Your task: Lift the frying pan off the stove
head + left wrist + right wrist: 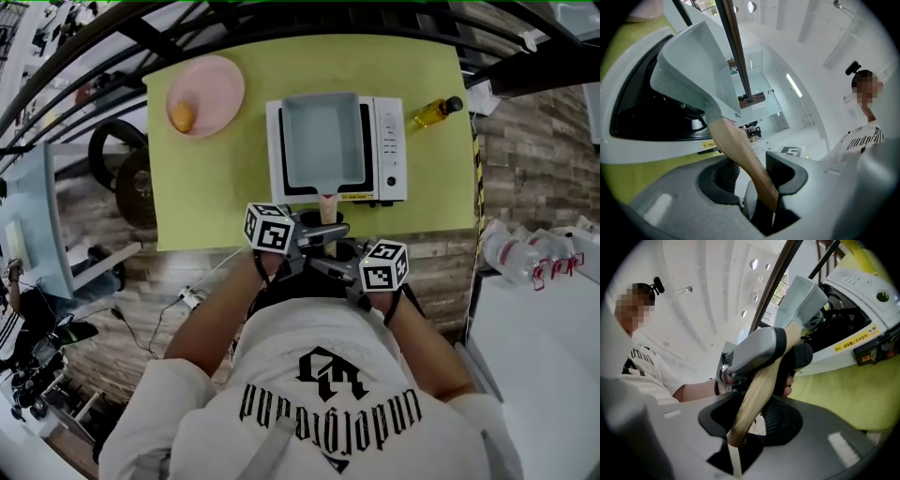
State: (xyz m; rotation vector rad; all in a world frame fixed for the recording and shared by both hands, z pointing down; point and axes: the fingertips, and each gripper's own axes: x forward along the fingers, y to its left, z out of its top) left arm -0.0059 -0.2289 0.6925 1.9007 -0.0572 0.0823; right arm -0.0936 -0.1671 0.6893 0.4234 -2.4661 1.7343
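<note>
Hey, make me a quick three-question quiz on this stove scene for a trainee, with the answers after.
1. What part do the left hand-held gripper and right hand-held gripper both clamp?
2. True or false: the frying pan holds food.
3. In the head view, the yellow bottle lies A) left of the stove, B) right of it, C) in front of it.
Key: 1 the wooden handle; 2 false; 3 B.
</note>
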